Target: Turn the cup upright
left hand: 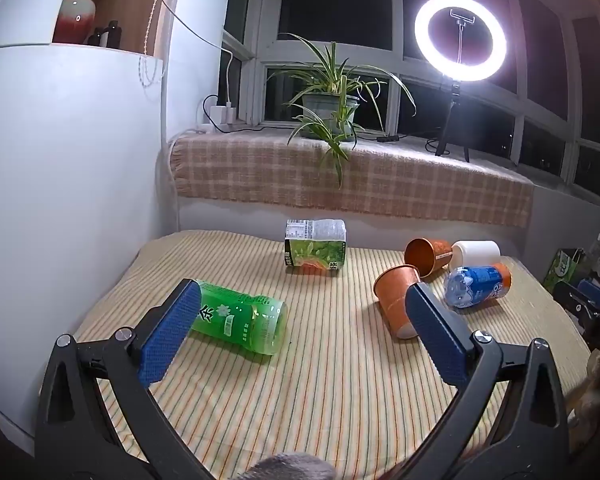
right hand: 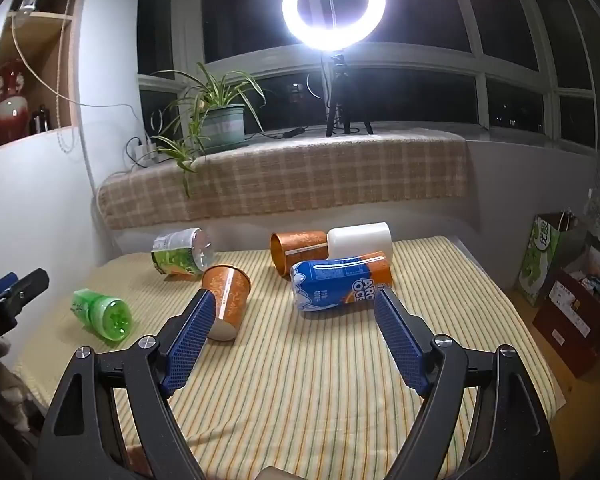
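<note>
2 orange patterned paper cups (right hand: 226, 300) (right hand: 298, 249) lie sideways on the striped cloth table (right hand: 320, 380); left tool (left hand: 300, 312) and right tool (right hand: 294, 312) gape open, empty.

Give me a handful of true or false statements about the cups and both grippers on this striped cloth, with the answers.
1. The near orange cup stands upright. False: it lies on its side.
2. The left gripper is open and holds nothing. True.
3. The white cup lies beside the far orange cup. True.
4. The right gripper is shut on the blue can. False: it is open, and the can lies on the cloth beyond its fingers.
5. The green bottle lies on its side. True.
</note>
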Demonstrator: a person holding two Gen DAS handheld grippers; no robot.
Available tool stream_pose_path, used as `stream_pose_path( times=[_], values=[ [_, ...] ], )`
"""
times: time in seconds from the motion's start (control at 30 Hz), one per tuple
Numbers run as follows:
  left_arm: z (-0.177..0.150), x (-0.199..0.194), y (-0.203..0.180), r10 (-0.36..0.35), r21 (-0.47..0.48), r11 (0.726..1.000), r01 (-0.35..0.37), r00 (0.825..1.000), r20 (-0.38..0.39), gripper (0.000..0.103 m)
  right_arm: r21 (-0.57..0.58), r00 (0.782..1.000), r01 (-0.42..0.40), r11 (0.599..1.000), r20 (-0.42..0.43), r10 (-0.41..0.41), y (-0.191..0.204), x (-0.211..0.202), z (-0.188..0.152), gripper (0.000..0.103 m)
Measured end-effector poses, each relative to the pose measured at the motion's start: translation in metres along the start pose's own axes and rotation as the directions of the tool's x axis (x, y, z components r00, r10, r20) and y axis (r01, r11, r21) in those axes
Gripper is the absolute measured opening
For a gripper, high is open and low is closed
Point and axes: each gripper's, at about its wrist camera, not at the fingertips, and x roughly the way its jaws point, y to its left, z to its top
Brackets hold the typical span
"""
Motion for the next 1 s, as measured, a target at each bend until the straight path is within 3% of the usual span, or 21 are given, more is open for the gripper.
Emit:
stream_pose_path(
  times=[1.0],
  values=[
    [0.011, -0.009, 0.000, 0.004, 0.017, 1.000, -0.004, 1.000, 0.010, 0.103, -0.024, 1.000, 0.022, 0.999, 0.009, -0.022, 0.000, -0.001, 0.004, 0.082]
  ],
)
